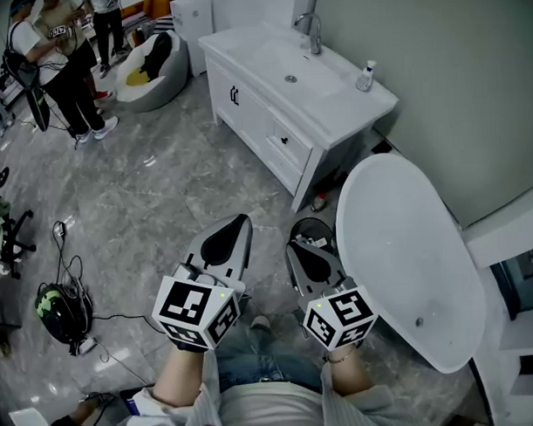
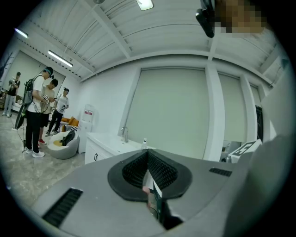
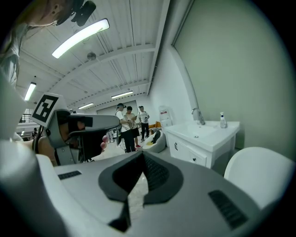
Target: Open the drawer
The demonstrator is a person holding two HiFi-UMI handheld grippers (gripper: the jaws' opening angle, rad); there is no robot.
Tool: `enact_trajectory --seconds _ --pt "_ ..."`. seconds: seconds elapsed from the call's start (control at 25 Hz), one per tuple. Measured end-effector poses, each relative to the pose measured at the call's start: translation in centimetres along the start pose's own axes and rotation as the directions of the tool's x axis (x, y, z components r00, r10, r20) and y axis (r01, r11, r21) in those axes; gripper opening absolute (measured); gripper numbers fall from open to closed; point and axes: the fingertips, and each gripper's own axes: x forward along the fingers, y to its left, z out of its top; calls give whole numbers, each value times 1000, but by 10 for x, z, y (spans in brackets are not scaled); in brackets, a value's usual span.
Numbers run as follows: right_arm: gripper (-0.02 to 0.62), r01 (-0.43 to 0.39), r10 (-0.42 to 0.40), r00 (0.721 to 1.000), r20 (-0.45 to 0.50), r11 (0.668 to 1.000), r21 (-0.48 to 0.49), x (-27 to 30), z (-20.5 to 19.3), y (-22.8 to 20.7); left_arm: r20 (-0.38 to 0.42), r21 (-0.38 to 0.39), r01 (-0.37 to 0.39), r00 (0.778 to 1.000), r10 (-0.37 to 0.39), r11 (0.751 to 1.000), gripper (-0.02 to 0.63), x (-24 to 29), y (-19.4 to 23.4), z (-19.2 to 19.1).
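At the bottom of the frame the person's forearms [image 1: 189, 376] hold both tools in front of the waist, side by side and pointing forward over the floor [image 1: 153, 212]. The left gripper [image 1: 237, 228] has its fingers [image 2: 159, 169] closed together with nothing between them, and the right gripper [image 1: 296, 249] is also closed and empty. Both are well apart from the furniture. To the right lies a white tub [image 1: 408, 255]. Beyond it, in the upper middle of the frame, stands a white vanity [image 1: 263, 112] with a sink [image 1: 287, 63] on top. The drawer [image 1: 290, 146] is in its front, on the side nearer the tub, and it is fully shut. It looks stiff and hard, and I think it will slide straight out with a moderate pull. The only place to take it is the small dark knob [image 1: 284, 140]. This knob seems smooth, so the fingers could slip. They must open first and then close around it. People [image 1: 65, 58] stand far away at the upper left.
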Motion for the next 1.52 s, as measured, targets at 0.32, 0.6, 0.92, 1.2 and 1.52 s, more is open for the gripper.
enact_trajectory --seconds 0.32,0.6,0.92,1.2,1.52 --pt "9 -9 9 1000 -8 1000 0 46 6 -3 -1 -8 -13 1000 13 1000 17 18 40 1" --pt "9 29 -28 999 -27 999 14 125 21 -11 -6 -7 16 1000 -16 1000 17 58 111 20" --pt "9 64 -61 997 -47 996 57 234 41 -8 -37 -1 48 998 -48 999 17 101 213 47" --pt "9 113 -111 993 -34 990 89 299 50 -8 -53 1 82 995 -82 997 17 124 278 54" --pt "9 205 -205 979 -14 970 128 331 55 -24 -71 5 139 988 -138 990 17 137 318 55"
